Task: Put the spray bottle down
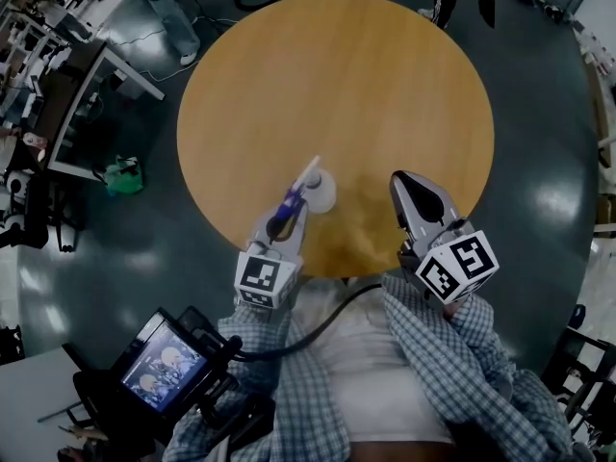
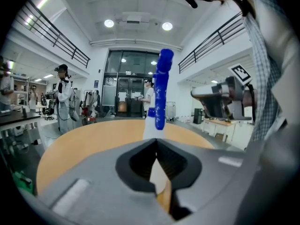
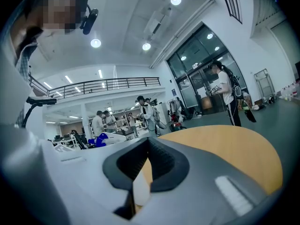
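A spray bottle point(image 1: 322, 192) with a white body and a blue head stands on the round wooden table point(image 1: 385, 85), near its front edge. In the left gripper view the spray bottle point(image 2: 161, 88) rises upright just beyond the jaws. My left gripper point(image 1: 292, 210) sits right behind it, jaws shut with nothing between them, and its tips reach the blue head in the head view. The same left gripper point(image 2: 157, 146) shows its pads pressed together. My right gripper point(image 1: 409, 183) hovers over the table's front edge to the right, jaws together and empty, as the right gripper point(image 3: 149, 146) view confirms.
The table point(image 2: 84, 139) stretches ahead of both grippers. A handheld screen point(image 1: 164, 364) hangs at the person's lower left. A green item point(image 1: 120, 174) lies on the floor beside desks point(image 1: 67, 75) at the left. People point(image 2: 63, 97) stand in the hall beyond the table.
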### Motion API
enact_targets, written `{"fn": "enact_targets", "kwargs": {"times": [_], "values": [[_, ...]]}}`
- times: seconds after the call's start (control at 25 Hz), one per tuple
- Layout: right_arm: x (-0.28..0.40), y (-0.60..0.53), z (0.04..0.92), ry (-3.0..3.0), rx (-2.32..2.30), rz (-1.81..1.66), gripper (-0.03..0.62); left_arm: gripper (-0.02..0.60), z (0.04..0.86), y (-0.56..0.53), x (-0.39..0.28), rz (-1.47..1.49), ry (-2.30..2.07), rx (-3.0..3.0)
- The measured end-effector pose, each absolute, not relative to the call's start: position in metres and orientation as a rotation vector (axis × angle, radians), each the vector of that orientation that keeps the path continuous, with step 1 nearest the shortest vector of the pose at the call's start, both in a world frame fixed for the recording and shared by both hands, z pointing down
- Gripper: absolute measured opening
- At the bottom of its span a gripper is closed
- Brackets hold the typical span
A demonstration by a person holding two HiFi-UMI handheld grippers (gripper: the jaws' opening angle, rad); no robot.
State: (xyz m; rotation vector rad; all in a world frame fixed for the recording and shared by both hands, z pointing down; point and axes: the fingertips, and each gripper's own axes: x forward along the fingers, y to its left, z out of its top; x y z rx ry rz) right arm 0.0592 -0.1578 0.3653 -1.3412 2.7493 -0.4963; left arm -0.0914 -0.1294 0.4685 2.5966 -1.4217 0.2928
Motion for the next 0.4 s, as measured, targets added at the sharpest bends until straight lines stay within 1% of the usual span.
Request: {"fn": "enact_targets", "kwargs": {"times": [0.4], "values": [[0.0559, -0.1587, 0.3638, 2.748, -1.322, -0.499, 0.006, 0.005, 0.4717, -0.1260, -0.0889, 0.327, -1.409, 2.591]]}}
